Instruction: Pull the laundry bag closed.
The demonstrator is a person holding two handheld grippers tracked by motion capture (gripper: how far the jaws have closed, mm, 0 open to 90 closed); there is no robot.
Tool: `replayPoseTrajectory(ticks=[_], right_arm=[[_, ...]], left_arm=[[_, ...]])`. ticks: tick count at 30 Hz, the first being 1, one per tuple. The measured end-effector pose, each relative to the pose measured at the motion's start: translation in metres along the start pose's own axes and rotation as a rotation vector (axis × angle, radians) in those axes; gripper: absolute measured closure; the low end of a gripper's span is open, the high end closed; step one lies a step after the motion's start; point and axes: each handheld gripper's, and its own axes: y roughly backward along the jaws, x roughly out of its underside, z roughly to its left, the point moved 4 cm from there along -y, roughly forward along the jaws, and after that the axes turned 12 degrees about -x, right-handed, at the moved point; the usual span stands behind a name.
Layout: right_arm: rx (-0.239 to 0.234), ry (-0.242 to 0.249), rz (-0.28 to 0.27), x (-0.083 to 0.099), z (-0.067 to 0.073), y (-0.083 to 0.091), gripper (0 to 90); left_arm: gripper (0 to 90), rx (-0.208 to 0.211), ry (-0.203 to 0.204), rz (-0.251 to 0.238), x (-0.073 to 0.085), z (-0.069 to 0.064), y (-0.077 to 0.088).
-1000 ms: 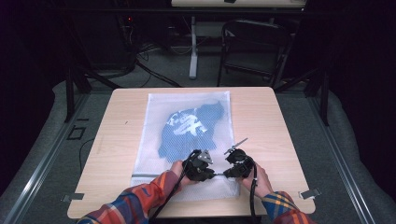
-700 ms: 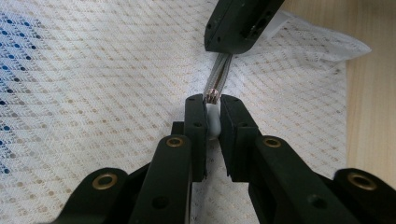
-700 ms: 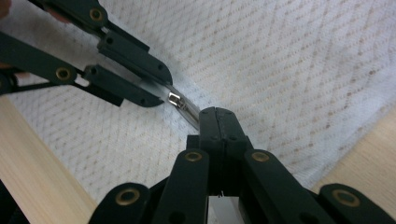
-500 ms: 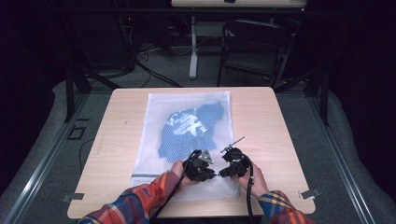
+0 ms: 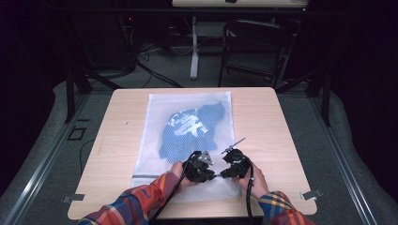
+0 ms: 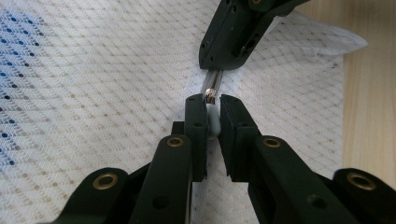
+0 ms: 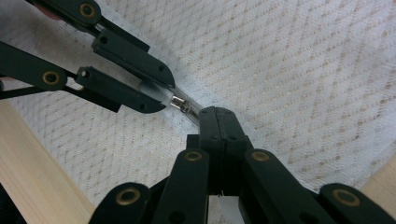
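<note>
Two grippers meet at the zipper of one white mesh bag near the table's front edge.

From the left: the left gripper (image 5: 212, 176) is clenched on the bag's pale zipper tab (image 6: 213, 122); just beside it, the right gripper (image 5: 222, 176) is clamped on the metal zipper pull (image 7: 183, 104). The mesh bag (image 5: 155, 140) lies flat on the wooden table (image 5: 117, 126), holding one blue garment (image 5: 190, 129) with white print.
</note>
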Motion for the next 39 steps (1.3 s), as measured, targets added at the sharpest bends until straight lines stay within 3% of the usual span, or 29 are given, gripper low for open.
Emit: replayPoseTrajectory(ticks=[9,10,11,18,21,23,39], right_arm=[[0.006,0.015,0.018,-0.001,0.000,0.000,90.0],[0.007,-0.004,-0.017,-0.001,0.001,-0.002,90.0],[0.007,0.011,0.010,-0.001,0.001,0.000,90.0],[0.006,0.013,0.010,-0.001,0.000,0.000,90.0],[0.002,0.017,0.034,-0.001,0.000,0.001,90.0],[0.002,0.009,0.009,-0.001,0.000,0.000,90.0],[-0.015,0.008,0.009,-0.001,-0.001,0.000,90.0]], left_arm=[[82.0,0.008,0.014,-0.003,0.003,0.004,0.004],[82.0,0.010,0.019,-0.006,0.004,0.005,0.005],[82.0,0.009,0.016,-0.004,0.004,0.005,0.005],[82.0,0.004,0.024,-0.003,0.006,0.005,0.008],[82.0,0.006,0.025,0.001,0.007,0.005,0.008],[82.0,0.015,0.027,-0.002,0.007,0.005,0.008],[82.1,0.011,0.038,-0.004,0.012,0.010,0.014]])
